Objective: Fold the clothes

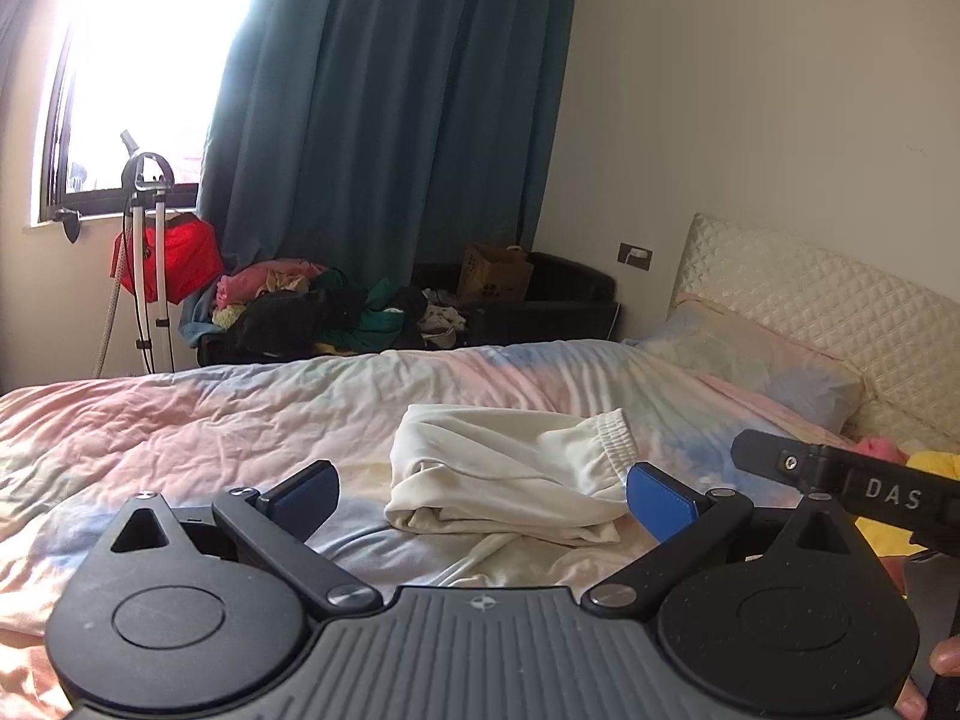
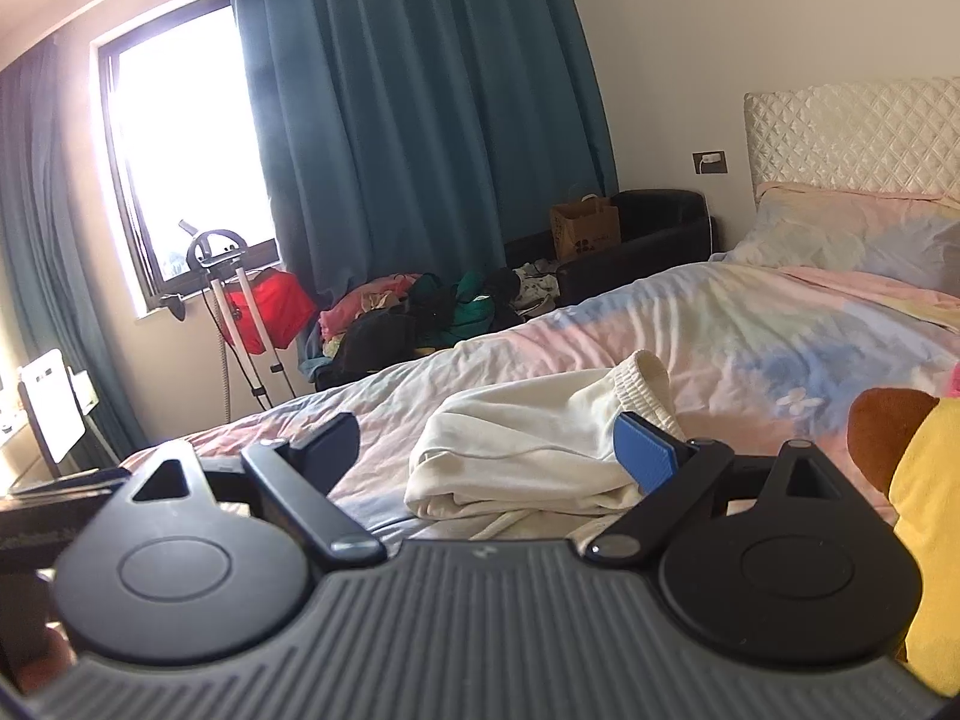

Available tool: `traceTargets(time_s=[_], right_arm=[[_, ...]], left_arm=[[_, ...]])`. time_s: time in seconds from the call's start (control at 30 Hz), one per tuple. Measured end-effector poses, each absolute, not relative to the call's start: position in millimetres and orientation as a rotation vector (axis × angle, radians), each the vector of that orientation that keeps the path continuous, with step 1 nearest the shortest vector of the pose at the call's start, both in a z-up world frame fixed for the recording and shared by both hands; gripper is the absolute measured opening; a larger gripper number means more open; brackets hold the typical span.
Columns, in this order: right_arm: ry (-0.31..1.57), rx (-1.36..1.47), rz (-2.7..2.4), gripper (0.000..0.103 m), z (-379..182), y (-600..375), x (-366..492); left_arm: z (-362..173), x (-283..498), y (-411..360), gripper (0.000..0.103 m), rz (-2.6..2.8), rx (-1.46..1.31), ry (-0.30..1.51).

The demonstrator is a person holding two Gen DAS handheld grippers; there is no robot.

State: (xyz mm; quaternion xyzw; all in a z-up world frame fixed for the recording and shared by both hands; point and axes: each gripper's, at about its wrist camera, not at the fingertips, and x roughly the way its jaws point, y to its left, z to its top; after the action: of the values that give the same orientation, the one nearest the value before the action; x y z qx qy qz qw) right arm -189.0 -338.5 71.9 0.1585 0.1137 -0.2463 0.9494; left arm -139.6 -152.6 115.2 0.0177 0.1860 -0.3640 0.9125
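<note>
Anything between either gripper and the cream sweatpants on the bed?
Nothing visible. The cream sweatpants lie bunched on the bedspread directly ahead of the open left gripper and open right gripper. The yellow item sits off to the right.

trousers (image 1: 510, 468) on bed (image 1: 180, 420) | pillow (image 1: 762, 360) right-behind | clothes pile (image 1: 312, 306) behind bed

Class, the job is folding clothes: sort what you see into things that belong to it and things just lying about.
Belongs to the job:
cream sweatpants on the bed
left claw, open
right claw, open

Just lying about:
clothes pile
paper bag
garment steamer
pillow
</note>
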Motion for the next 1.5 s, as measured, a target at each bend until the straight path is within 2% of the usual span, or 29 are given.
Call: traceTargets(time_s=[0.27, 0.77, 1.5], right_arm=[[0.216, 0.266, -0.526, 0.093, 36, -323, -186], [0.237, 0.228, -0.565, 0.093, -10, -313, -172], [0.266, 0.188, -0.613, 0.093, -15, -309, -165]], left_arm=[[96, -157, -143, 0.103, -0.715, 0.104, 0.292], [46, -129, -134, 0.103, -0.680, 0.044, 0.348], [34, -128, -139, 0.103, -0.652, 0.074, 0.361]])
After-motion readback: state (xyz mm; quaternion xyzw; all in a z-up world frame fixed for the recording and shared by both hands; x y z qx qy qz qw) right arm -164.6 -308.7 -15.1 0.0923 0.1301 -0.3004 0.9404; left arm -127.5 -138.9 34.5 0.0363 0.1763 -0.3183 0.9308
